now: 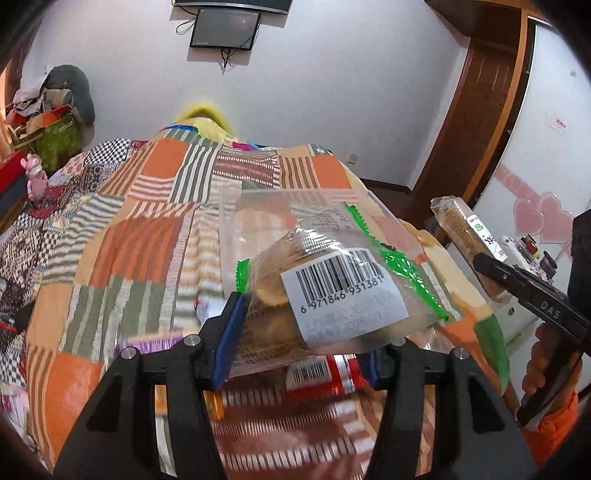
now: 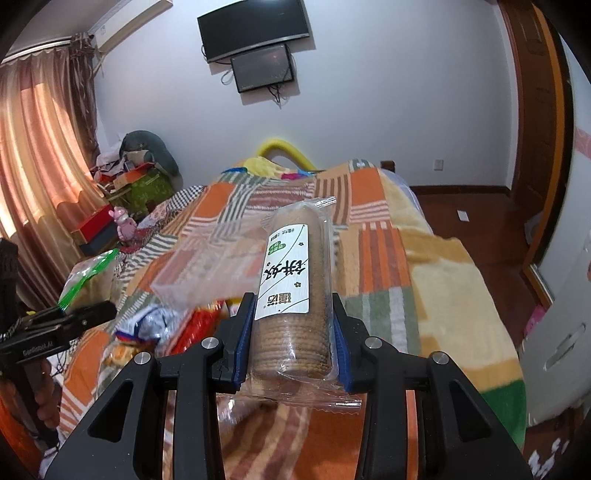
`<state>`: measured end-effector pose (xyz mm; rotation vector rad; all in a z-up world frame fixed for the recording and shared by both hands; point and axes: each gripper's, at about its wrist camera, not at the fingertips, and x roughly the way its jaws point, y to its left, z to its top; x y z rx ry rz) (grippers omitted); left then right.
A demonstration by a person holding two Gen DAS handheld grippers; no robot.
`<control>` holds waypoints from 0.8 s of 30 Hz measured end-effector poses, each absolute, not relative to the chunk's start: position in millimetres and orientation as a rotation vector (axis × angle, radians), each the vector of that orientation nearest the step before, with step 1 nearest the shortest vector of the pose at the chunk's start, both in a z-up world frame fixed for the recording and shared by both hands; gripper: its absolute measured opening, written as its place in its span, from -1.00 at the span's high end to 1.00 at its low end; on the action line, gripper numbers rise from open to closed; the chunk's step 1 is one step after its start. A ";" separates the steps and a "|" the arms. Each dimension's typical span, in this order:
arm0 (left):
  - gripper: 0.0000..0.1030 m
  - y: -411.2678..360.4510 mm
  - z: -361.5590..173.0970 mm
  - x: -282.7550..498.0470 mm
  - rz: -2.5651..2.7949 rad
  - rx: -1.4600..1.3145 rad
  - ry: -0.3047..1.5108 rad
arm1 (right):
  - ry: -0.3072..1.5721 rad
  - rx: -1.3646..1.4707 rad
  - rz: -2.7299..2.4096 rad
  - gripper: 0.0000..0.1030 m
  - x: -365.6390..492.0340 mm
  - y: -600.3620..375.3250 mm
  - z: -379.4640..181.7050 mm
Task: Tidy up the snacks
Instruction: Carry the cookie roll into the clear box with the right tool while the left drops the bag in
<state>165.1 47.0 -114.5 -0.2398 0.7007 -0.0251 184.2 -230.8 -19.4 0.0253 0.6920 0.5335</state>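
My left gripper (image 1: 295,328) is shut on a clear green-edged snack pack (image 1: 332,280) with a barcode label, held above the bed. My right gripper (image 2: 291,332) is shut on a long roll of round biscuits (image 2: 291,291) in clear wrap with a white label, also held above the bed. The roll also shows in the left wrist view (image 1: 465,229) at the right. The green-edged pack shows in the right wrist view (image 2: 86,277) at the left. A clear plastic box (image 2: 207,266) stands on the bed ahead. Loose snack packs (image 2: 195,325) lie near it.
The bed carries an orange patchwork blanket (image 2: 376,258). A red pack (image 1: 325,373) lies under the left gripper. Boxes and a pink toy (image 2: 125,221) sit at the left by the curtain. A white cabinet (image 2: 561,332) stands at the right. A TV (image 2: 255,29) hangs on the far wall.
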 end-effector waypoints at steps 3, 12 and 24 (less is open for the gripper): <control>-0.05 48.4 -112.2 186.2 -0.027 -0.236 0.711 | 0.684 0.021 0.547 0.34 195.2 -221.6 -16.2; -0.06 49.2 -125.0 251.5 -0.005 -0.189 0.774 | 0.713 -0.007 0.548 0.34 240.1 -191.5 -24.9; -0.10 48.5 -148.5 311.5 -0.048 -0.149 0.896 | 0.853 -0.018 0.543 0.34 280.8 -168.9 -57.8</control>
